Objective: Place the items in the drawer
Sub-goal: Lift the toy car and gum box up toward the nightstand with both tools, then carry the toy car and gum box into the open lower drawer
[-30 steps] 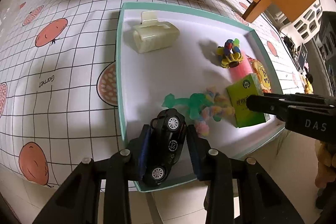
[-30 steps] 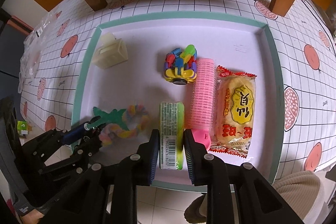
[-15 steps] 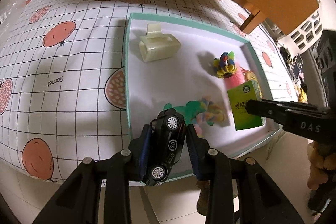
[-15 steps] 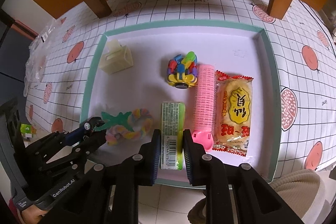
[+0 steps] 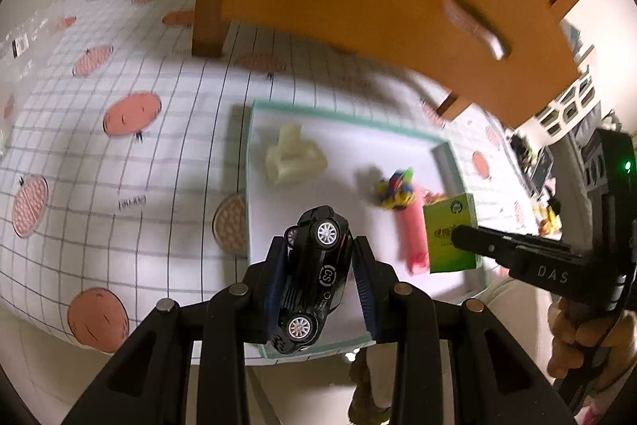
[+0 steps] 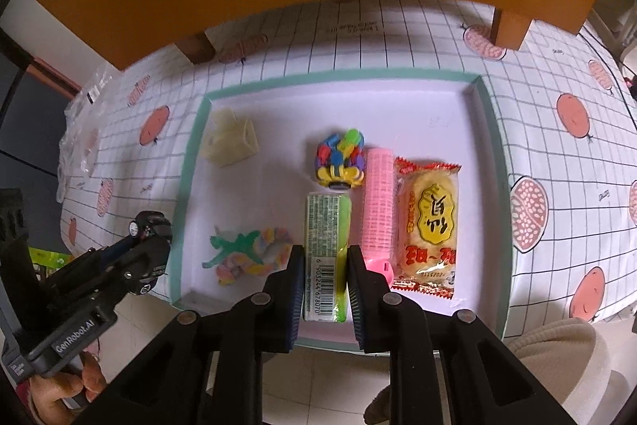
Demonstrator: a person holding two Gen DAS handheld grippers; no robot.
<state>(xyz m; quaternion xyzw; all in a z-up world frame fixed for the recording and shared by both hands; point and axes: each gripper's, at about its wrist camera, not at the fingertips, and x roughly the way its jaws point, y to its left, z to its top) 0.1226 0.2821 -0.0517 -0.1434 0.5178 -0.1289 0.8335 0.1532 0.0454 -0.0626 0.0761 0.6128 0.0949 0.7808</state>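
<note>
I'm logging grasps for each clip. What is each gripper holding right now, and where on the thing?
The left gripper clamps a black toy car across its roof and underside. The right gripper pinches a green box by its long sides, near the barcode end.

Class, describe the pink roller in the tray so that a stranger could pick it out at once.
Find the shallow tray with the teal rim on the checked tablecloth. Inside, toward its right, the pink roller lies lengthwise between the green box and the yellow snack packet. It alone is a ribbed pink cylinder.
</note>
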